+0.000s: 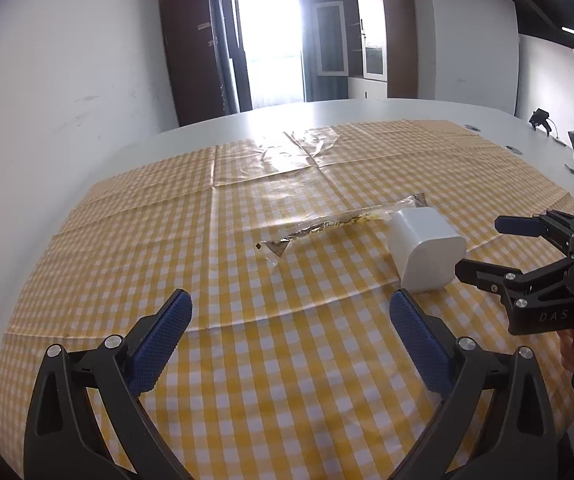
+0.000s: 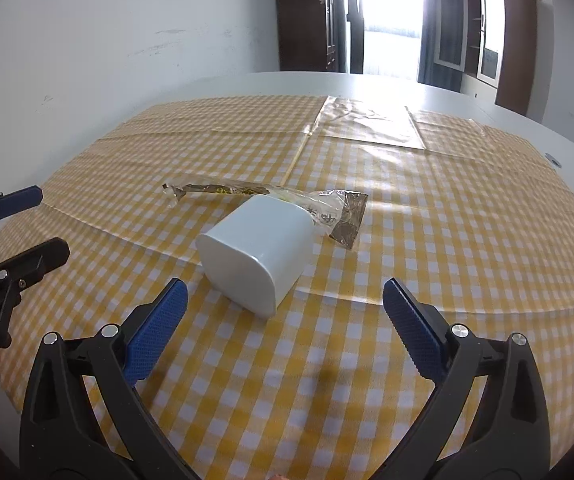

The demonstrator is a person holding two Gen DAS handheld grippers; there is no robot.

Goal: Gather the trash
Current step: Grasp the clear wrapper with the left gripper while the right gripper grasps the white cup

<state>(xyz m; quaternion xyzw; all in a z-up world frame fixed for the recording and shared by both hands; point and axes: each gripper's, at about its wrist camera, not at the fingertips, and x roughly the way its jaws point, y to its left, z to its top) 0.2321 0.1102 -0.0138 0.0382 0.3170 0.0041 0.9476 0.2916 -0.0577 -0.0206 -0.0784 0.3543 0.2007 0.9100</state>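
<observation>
Wrapper (image 2: 271, 196) behind white bin (image 2: 255, 248) | right tongs (image 2: 285, 300) gaping, near bin

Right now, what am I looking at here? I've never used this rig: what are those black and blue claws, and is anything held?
These are two hand-held grippers, each with a camera looking along its fingers. One picture is from the left gripper, one from the right gripper. Both are open and hold nothing. On the checked tablecloth lies a white bin tipped on its side, with a long wrapper just behind it and a clear plastic sheet farther back.
</observation>
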